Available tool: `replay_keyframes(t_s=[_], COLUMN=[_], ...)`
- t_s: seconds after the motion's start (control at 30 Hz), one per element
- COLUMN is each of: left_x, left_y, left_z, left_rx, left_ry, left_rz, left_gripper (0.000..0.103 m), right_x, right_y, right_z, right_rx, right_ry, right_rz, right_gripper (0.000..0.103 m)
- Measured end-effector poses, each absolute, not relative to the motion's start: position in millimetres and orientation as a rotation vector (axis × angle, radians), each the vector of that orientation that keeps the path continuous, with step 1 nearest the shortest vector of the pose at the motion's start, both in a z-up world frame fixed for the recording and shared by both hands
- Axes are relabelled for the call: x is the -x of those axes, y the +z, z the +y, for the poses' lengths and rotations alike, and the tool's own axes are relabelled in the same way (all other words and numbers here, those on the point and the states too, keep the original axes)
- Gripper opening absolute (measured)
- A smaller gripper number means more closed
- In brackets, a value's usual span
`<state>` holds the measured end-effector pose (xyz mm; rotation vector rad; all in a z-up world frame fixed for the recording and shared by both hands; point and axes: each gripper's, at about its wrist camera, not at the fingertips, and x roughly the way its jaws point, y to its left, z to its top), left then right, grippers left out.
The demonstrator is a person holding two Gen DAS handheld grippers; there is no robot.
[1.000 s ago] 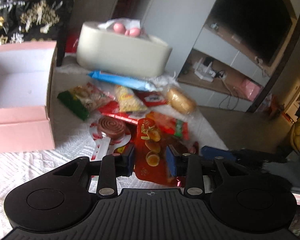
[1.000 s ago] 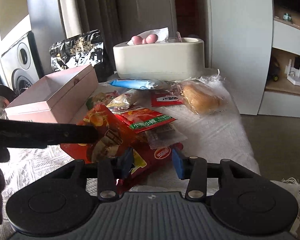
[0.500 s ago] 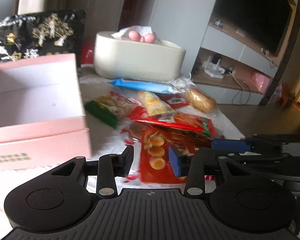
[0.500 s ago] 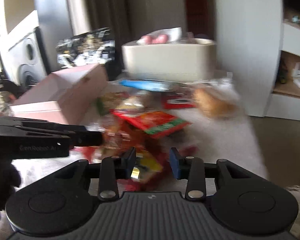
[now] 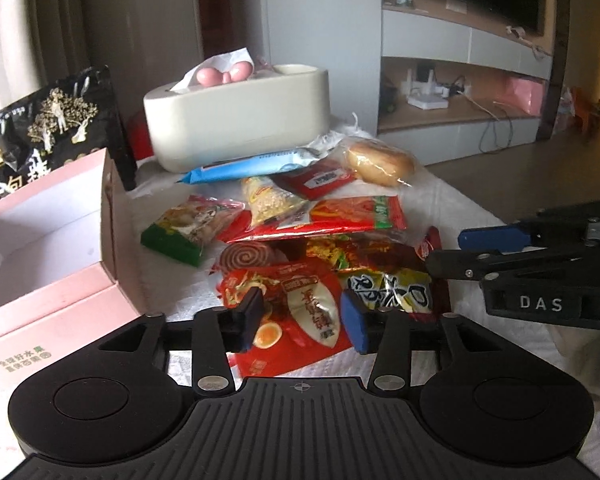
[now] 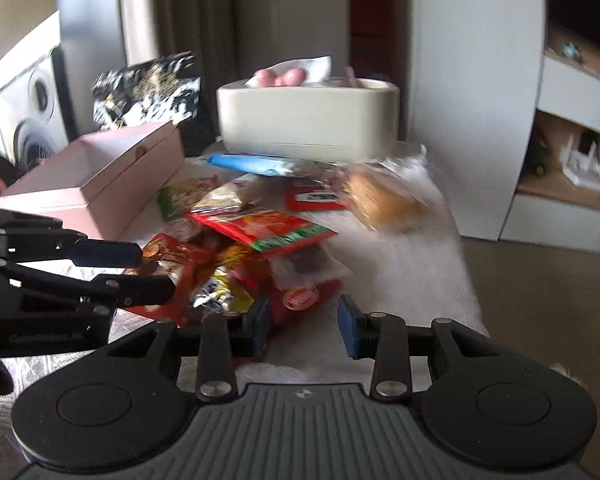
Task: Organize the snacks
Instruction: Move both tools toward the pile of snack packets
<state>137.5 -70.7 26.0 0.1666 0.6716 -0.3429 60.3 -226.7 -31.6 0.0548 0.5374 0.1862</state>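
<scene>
A pile of snack packets lies on the white cloth: a red noodle packet [image 5: 300,316], a red and green packet [image 5: 340,216], a blue bar [image 5: 252,166], a wrapped bun [image 5: 380,162] and a green-edged packet [image 5: 188,228]. An open pink box [image 5: 48,252] stands at the left; it also shows in the right wrist view [image 6: 100,184]. My left gripper [image 5: 302,320] is open, its fingers just above the red noodle packet. My right gripper [image 6: 302,326] is open and empty at the pile's near right edge, over a red packet [image 6: 304,296].
A cream tissue box [image 5: 240,116] with a pink bow stands behind the pile. A black printed bag [image 5: 44,128] leans behind the pink box. The table's right edge drops to the floor; a TV shelf stands beyond.
The left gripper has swung right and down over the pile, away from the pink box. The right gripper has shifted right, off the packets it was over. Both stay open.
</scene>
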Motion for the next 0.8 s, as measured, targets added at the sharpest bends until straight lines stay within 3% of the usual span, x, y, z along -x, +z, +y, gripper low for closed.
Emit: replay_keyframes(t_s=[0.17, 0.33, 0.5, 0.8], left_x=[-142, -145, -140, -158], left_y=[27, 25, 25, 12], left_z=[-76, -82, -74, -50], left_rx=[-0.167, -0.155, -0.167, -0.041], left_ry=[-0.337, -0.361, -0.300, -0.290], left_rz=[0.696, 0.704, 0.655, 0.717], left_gripper=[0.061, 0.079, 0.076, 0.081], right_x=[-60, -60, -61, -61], right_y=[-36, -37, -38, -40], right_z=[-238, -242, -244, -244], right_rx=[-0.120, -0.153, -0.170, -0.178], right_ry=[0.170, 0.171, 0.167, 0.162], right_rz=[0.539, 0.544, 0.552, 0.555], right_gripper=[0.037, 0.041, 0.043, 0.048])
